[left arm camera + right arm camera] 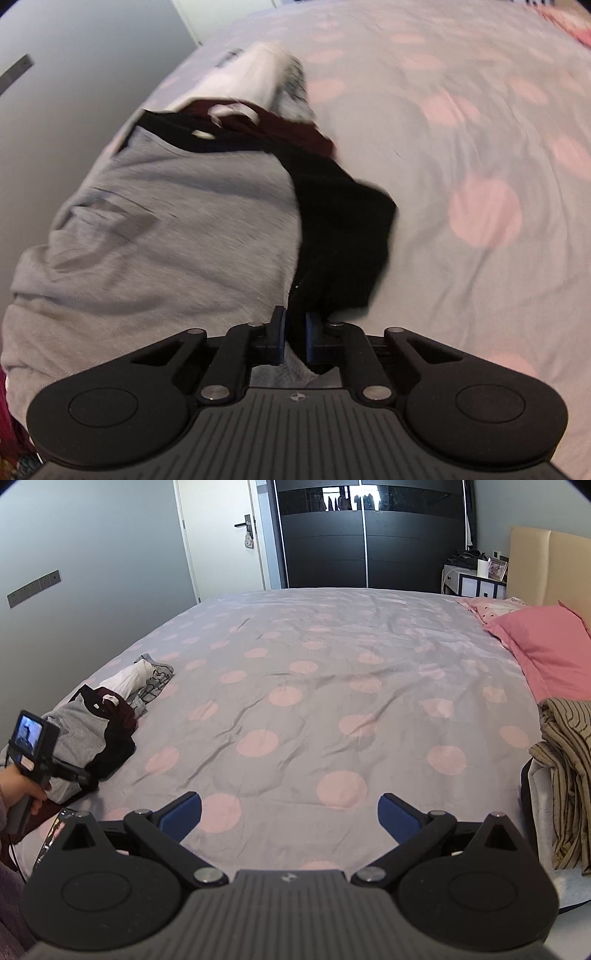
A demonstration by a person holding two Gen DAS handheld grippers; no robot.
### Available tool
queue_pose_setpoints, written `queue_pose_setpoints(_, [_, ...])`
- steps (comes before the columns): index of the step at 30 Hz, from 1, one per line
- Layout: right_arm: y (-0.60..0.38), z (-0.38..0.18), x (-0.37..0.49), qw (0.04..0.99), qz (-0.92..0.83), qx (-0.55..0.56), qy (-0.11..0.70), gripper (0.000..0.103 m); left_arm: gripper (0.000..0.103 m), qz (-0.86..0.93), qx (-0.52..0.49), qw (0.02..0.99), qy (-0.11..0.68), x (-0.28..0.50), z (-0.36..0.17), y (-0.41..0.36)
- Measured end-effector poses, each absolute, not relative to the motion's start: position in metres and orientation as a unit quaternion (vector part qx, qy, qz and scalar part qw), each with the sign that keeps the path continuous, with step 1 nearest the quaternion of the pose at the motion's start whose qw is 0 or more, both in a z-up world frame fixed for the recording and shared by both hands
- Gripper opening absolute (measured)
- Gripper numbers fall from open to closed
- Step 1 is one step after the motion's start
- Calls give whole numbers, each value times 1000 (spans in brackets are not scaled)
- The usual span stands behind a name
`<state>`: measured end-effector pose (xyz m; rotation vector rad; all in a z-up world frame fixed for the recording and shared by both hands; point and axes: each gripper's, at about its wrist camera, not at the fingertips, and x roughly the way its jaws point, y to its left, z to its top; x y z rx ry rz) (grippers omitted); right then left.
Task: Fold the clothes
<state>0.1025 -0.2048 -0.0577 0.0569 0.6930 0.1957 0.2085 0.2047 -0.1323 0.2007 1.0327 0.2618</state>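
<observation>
A heap of clothes lies at the bed's left edge: a grey garment [155, 229] with black trim, a black garment [340, 236], a maroon piece [295, 129] and a white one [251, 77] behind. My left gripper [295, 338] is shut on the near end of the black garment. The right wrist view shows the same heap [92, 731] far left, with the left gripper [79, 775] in a hand at its near end. My right gripper [290, 816] hangs open over the bare bedspread, nothing between its fingers.
The grey bedspread [314, 686] with pink dots stretches wide between the heap and a pink pillow [543, 646] at right. A striped brown garment pile [569, 771] sits at the right edge. A grey wall, a door and a black wardrobe [369, 535] stand beyond.
</observation>
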Motion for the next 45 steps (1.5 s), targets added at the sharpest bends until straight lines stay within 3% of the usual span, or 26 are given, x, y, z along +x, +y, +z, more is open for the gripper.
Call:
queue_pose_setpoints(13, [-195,-58,100,937,100,9,333,103,6,32,33,956,288,168,22,186])
queue_pose_setpoints(21, [-187,-56,100,943,96,-9,320,103,5,-163,-43,966,198,127,90,140])
queue_pose_setpoints(23, [-187,-56,101,944,91,-15,318,103,0,-233,-72,957,160,110,111,132])
queue_pose_setpoints(28, [-193,-54,101,949,70,-21,308,103,0,-309,-90,944,74,65,163,116])
queue_pose_setpoints(31, [-198,-53,102,951,58,-19,302,103,0,-277,-82,952,106,76,158,115])
queue_pose_setpoints(36, [-201,-55,103,950,52,-14,307,103,1,-223,-56,946,230,122,102,112])
queue_pose_setpoints(40, [-197,-60,105,948,61,-22,313,103,28,-184,-16,929,321,154,45,110])
queue_pose_setpoints(45, [-190,-72,108,943,76,-34,323,102,31,-150,34,894,421,178,-23,123])
